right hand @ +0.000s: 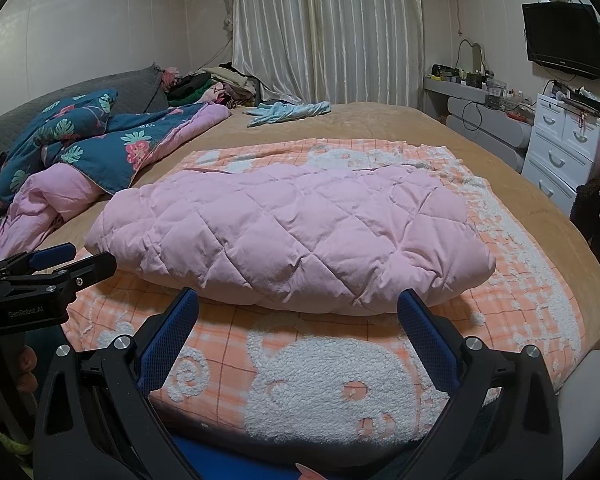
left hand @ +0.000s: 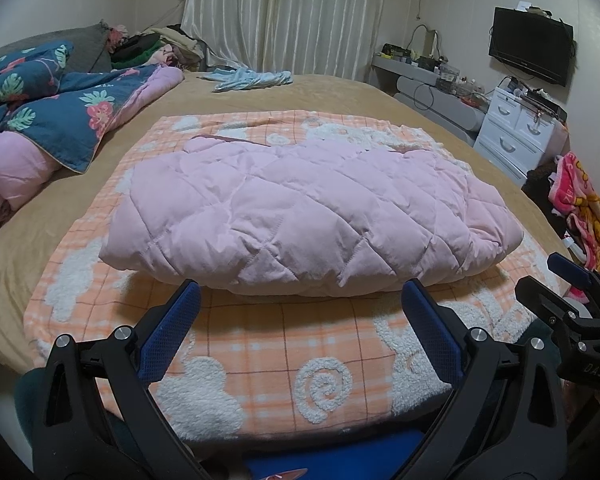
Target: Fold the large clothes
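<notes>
Bedroom clutter frames a wide bed (left hand: 340, 92) under a tan cover, with pale curtains (left hand: 284, 12) behind it. At the far left lies a bunched floral duvet (left hand: 48, 100), blue on one face and pink on the other, pushed aside, presumably to leave working room in the middle. Beyond it, a heap of loose clothes (left hand: 156, 46) sits against the wall and a light blue garment (left hand: 252, 78) lies flat near the far edge of the bed.

Centre stage is an orange checked blanket (left hand: 260, 352) with white fleecy figures, spread flat as a folding surface. On it rests the pink quilted jacket (left hand: 300, 216), already gathered into a plump, rounded bundle (a dark seam or lining edge shows along its far side). It looks folded, or very nearly so, and I judge the task to be close to its end.

Both tools hover just short of the bundle's near edge, low over the blanket. The left gripper (left hand: 300, 296) has its jaws spread wide and holds nothing; the right gripper (right hand: 298, 306), seen beside it, is equally wide apart and empty. Neither touches the jacket. Held this way, they seem placed either to tidy the near hem or to draw away.

To the right stand a white drawer chest (left hand: 516, 132), a grey dressing shelf (left hand: 416, 70) crowded with small items, a wall television (left hand: 532, 46), and a bright pink patterned cloth (left hand: 580, 208).
</notes>
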The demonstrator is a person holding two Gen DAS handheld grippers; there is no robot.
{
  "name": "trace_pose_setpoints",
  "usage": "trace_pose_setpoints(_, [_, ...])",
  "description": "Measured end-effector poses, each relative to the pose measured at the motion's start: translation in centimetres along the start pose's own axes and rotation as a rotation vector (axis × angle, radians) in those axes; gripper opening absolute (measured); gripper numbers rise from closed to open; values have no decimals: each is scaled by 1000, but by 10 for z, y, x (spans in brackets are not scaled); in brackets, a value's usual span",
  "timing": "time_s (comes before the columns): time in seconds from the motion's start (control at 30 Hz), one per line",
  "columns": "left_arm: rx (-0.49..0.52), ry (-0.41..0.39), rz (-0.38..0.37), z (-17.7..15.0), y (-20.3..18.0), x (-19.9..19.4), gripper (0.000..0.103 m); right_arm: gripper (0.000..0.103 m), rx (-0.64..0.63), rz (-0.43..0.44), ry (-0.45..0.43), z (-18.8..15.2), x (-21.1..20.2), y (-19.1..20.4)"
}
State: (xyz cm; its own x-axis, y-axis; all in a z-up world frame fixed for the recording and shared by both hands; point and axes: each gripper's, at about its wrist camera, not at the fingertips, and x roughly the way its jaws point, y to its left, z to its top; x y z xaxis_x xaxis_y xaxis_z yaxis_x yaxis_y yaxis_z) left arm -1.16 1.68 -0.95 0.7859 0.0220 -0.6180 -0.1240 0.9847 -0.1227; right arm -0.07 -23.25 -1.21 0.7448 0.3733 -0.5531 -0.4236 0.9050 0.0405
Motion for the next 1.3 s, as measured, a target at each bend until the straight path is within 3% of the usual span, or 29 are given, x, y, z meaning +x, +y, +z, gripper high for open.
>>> trace_pose_setpoints(1.3, [-2,-5,-2,2,2,-2,94,99,3,-4,-1,1,-1,-2])
